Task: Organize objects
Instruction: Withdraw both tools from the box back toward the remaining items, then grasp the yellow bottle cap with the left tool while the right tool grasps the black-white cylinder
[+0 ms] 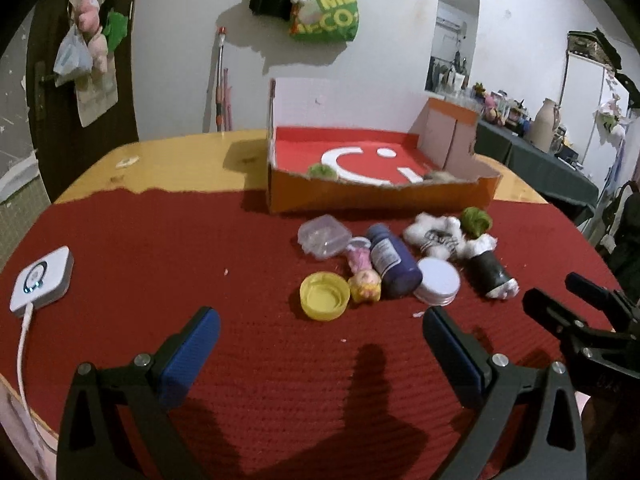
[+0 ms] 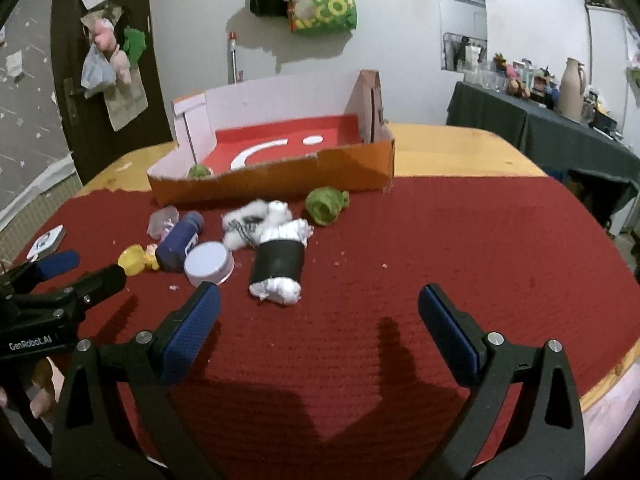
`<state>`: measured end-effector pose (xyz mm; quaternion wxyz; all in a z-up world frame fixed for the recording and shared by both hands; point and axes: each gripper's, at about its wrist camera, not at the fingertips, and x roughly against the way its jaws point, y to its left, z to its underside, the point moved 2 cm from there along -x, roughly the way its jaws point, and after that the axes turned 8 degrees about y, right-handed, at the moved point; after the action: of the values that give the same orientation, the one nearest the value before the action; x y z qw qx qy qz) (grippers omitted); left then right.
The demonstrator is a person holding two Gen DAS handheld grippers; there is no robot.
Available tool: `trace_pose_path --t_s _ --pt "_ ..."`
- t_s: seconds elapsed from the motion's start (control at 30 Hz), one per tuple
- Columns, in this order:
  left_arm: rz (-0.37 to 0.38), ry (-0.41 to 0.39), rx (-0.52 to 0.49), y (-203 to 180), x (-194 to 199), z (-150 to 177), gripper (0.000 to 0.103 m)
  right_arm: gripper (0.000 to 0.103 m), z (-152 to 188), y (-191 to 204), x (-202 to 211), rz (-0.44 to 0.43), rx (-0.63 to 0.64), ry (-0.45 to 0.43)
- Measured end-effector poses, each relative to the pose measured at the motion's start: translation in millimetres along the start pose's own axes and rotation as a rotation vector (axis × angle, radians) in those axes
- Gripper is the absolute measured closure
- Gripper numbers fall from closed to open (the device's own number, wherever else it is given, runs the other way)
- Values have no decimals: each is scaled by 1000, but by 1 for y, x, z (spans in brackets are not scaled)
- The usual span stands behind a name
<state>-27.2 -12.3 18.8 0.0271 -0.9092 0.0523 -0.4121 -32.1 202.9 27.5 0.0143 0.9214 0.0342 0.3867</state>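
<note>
The black roll stuffed with white cloth (image 2: pixel 279 270) lies at twelve o'clock from the right gripper (image 2: pixel 319 316), long axis pointing away; both jaws gape empty, the left gripper (image 1: pixel 321 338) farther off.

Both cameras sit just behind their own claws and look forward and down along the blue-padded fingers onto the red cloth (image 1: pixel 160 264) that covers the surface. The left wrist view looks from the left side; its claw (image 1: pixel 320 344) frames the foreground, and the right claw (image 1: pixel 560 300) enters at its right edge. The right wrist view looks from the right side, its own claw (image 2: pixel 320 312) in front, the left claw (image 2: pixel 84 272) at its left edge. Both face the far wall at a near, low angle and share the orange box (image 1: pixel 380 196) and the heap of small objects (image 1: pixel 400 260) before it.
</note>
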Motion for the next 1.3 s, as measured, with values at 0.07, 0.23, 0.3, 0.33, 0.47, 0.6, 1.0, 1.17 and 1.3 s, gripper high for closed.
trace_pose_path --t_s 0.07,0.23,0.3,0.33,0.47,0.6,1.0,1.17,1.3 --pt "3 10 9 2 -2 0 0 2 0 1 -2 2 4 10" --pt "11 33 24 5 -7 2 0 2 1 3 -5 7 12 26" --pt "15 49 25 7 -10 1 0 2 1 4 -7 9 16 39" --pt "18 55 21 7 -11 1 0 2 0 4 -9 9 18 46" --pt "29 84 -5 7 -15 -4 2 2 -3 5 -18 17 27 102" --pt "0 108 -51 8 -20 -9 7 2 -8 6 -27 13 37 150" --pt "-12 155 -112 21 -36 -22 20 5 -22 15 -47 17 73 217" --pt "11 159 -148 20 -40 -27 29 18 -28 19 -52 20 98 223" --pt "51 149 -165 17 -41 -29 49 40 -32 22 -54 6 117 215"
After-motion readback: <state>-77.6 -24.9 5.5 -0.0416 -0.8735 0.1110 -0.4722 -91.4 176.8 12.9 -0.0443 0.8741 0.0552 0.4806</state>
